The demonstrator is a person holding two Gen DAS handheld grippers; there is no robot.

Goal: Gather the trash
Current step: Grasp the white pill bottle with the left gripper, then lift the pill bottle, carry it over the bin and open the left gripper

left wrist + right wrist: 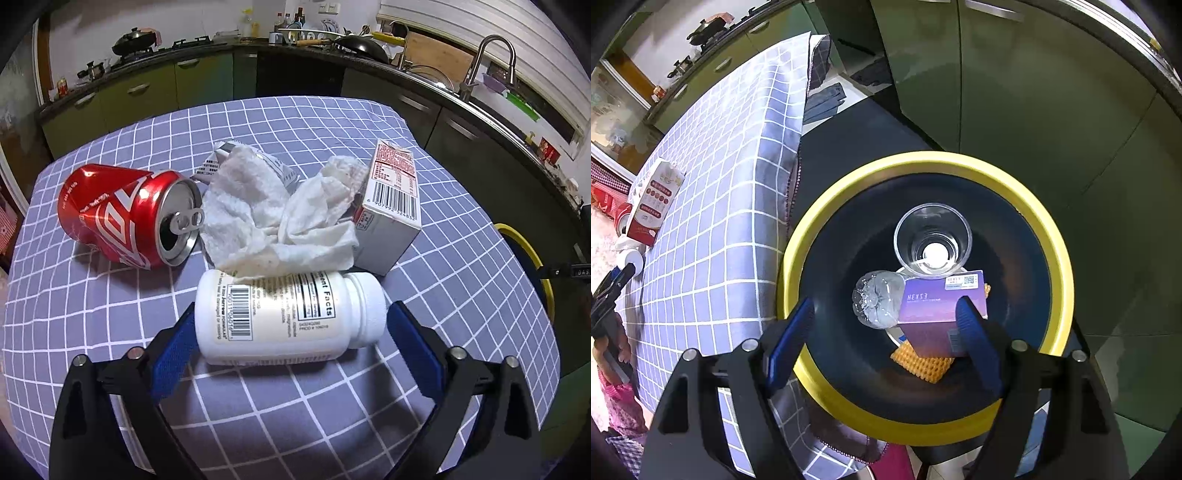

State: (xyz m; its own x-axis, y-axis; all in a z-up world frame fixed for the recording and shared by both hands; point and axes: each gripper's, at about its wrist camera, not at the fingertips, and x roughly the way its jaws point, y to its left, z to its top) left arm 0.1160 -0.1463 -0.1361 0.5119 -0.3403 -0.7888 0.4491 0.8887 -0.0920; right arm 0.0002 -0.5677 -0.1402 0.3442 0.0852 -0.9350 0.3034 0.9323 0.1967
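Left wrist view is showing the left gripper (288,332) straddling the bottle (286,315) lying on the table (92,314), jaws apart, needing square closure on both ends, while the right gripper (886,332) is hovering empty and spread over the bin (1060,258).

A kitchen: green cabinets (155,92) run under a dark L-shaped counter (424,74) with a steel faucet (491,62), a wok (364,46) and bottles; white wall behind; surface draped in a purple grid cloth (295,122)
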